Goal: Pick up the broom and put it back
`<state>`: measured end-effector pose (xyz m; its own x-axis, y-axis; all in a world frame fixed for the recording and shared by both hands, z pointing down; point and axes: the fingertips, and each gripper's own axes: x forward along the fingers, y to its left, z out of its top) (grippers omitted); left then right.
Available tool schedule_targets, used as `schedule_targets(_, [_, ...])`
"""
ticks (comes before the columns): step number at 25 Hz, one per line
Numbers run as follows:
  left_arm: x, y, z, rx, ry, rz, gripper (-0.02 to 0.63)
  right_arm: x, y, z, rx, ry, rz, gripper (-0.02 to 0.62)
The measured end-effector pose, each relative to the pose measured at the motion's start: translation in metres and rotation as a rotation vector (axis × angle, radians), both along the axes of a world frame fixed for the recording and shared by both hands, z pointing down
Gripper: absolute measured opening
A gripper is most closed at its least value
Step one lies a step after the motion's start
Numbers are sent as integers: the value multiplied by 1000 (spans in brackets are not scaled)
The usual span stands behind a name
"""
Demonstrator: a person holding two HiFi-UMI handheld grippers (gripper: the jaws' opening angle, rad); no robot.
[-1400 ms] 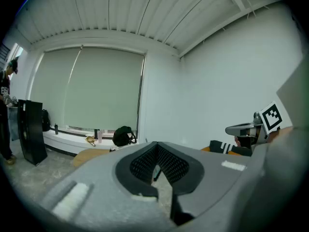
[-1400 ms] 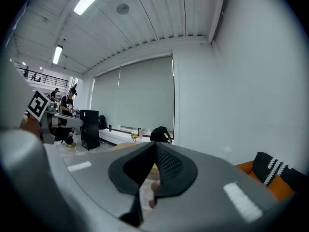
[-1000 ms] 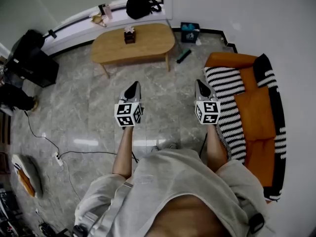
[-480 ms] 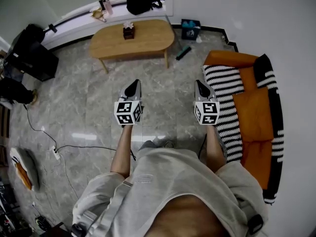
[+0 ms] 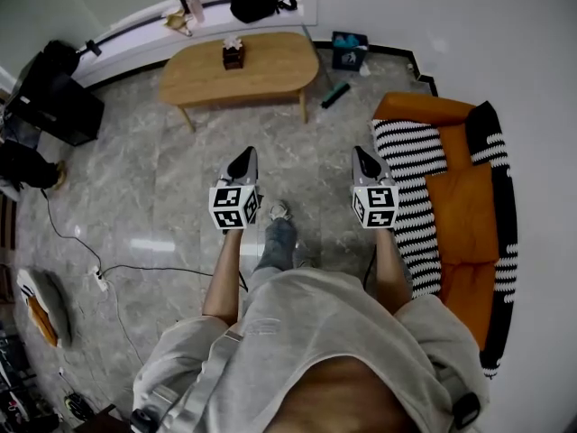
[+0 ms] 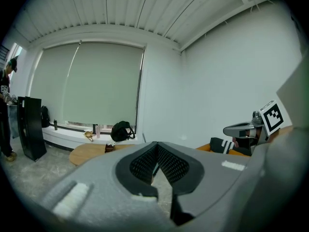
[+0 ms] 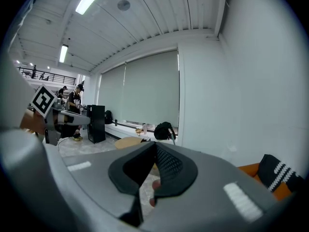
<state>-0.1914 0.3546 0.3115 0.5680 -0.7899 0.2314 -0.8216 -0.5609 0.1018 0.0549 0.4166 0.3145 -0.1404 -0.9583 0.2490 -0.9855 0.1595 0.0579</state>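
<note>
Held left gripper (image 5: 242,162) and right gripper (image 5: 363,159) closed and empty, side by side at mid-frame. Saw no certain broom; possibly dark stick (image 5: 335,96) on floor right of table (image 5: 270,70), upper centre. Likely needed jaws parted before reaching low for it.

My left gripper (image 5: 242,158) and right gripper (image 5: 364,156) are grey tapering shells with black dimpled pads (image 6: 172,164). Each carries a white cube (image 5: 234,207) of black square markers. I wear a loose pale-grey short-sleeved top (image 5: 315,332), blue jeans (image 5: 278,244) and a light shoe (image 5: 279,210).
</note>
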Motion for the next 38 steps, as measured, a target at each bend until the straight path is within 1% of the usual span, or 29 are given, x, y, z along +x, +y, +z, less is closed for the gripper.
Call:
schedule_targets(4, [16, -35, 5, 1, 9, 21, 2, 12, -29, 6, -8, 7, 17, 2])
schedule_targets(9, [35, -100, 10, -1, 27, 52, 2, 31, -86, 8, -10, 24, 49, 2])
schedule_targets(16, [49, -213, -1, -1, 37, 84, 2, 41, -192, -11, 3, 38, 76, 2])
schedule_targets(22, [54, -307, -10, 7, 58, 103, 2, 42, -283, -20, 16, 49, 91, 2])
schedule_targets(27, [55, -371, -9, 12, 65, 119, 2, 41, -343, -20, 15, 65, 106, 2])
schedule_targets(32, [54, -416, -2, 9, 76, 131, 2, 39, -381, -14, 5, 86, 115, 2])
schedule_targets(38, [68, -437, 8, -12, 85, 165, 2, 47, -392, 0, -32, 90, 141, 2])
